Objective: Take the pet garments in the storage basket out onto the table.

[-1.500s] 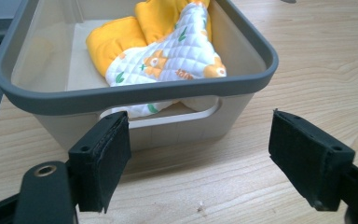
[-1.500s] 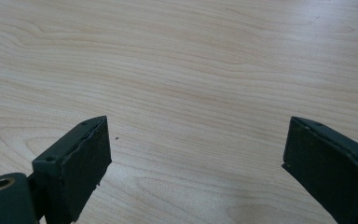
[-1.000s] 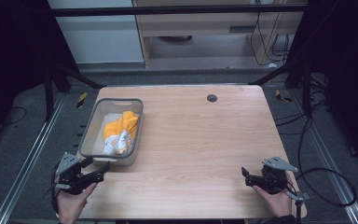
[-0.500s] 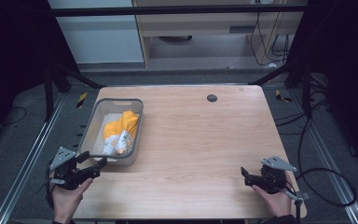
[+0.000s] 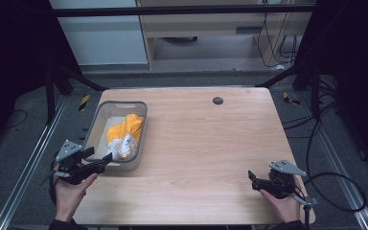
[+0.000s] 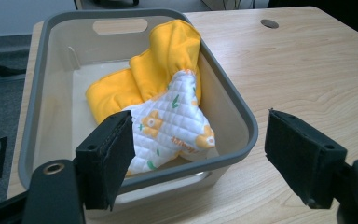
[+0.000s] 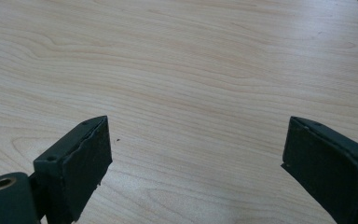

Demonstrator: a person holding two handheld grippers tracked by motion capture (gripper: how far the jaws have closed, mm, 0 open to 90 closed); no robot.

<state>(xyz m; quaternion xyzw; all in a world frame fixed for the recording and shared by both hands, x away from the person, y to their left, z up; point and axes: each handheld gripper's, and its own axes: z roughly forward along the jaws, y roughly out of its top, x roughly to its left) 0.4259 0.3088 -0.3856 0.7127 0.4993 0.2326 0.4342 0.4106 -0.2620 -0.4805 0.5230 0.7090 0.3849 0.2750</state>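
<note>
Cloth (image 6: 168,116) sits bunched in the bin (image 6: 233,116) just ahead of the wide-open, empty left gripper (image 6: 200,161): clear the near rim, bite the quilted fold; right gripper (image 7: 196,172) wide, idle over bare table (image 7: 191,70).

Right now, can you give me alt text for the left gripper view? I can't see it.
A grey bin on a wooden table holds a yellow cloth and a white quilted cloth with orange flowers. The left gripper is open, its black jaws framing the bin's near rim.
</note>
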